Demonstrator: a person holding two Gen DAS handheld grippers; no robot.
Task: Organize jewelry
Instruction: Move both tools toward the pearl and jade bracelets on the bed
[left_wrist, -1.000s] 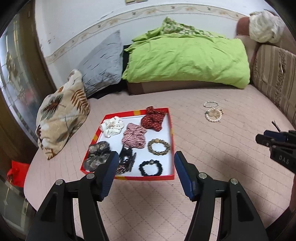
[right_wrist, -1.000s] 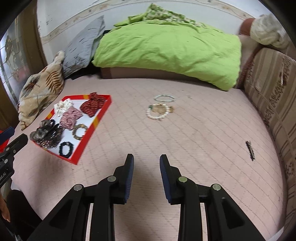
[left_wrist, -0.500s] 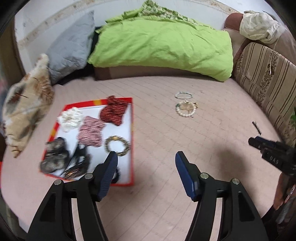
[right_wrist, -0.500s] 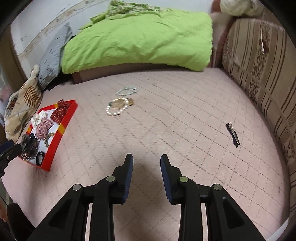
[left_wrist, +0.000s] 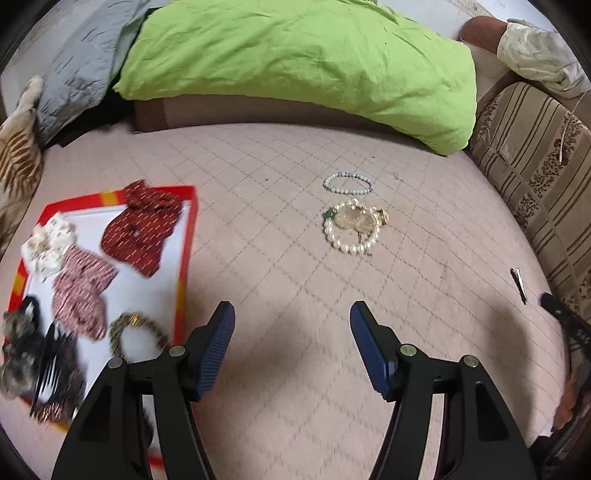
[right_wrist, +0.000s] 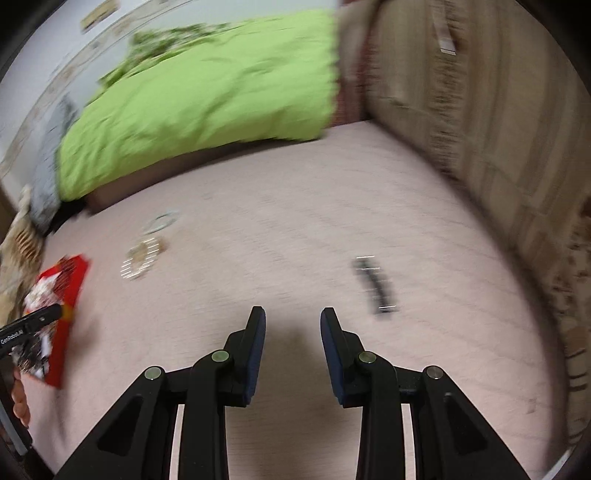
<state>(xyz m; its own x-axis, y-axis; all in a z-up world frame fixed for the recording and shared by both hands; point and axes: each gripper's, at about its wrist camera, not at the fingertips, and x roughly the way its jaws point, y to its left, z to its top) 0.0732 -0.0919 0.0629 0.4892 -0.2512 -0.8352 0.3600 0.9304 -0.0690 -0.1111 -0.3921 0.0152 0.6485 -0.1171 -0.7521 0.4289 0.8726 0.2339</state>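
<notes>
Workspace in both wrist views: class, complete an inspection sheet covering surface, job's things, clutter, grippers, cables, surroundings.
Surface: pink quilted mattress.
Job's things: red tray holding scrunchies and a bracelet; pearl bracelet, pale bead bracelet and black hair clip lying loose on the mattress.
Clutter: nothing seen.
Grippers: left gripper open, empty; right gripper open, empty.
Cables: nothing seen.
Surroundings: green duvet, pillows, striped sofa back.

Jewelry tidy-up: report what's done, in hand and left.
Done: scrunchies and a bracelet lie in the red tray. In hand: nothing; left gripper and right gripper are open. Left: pale bead bracelet, pearl bracelet, dark hair clip on the bed.
</notes>
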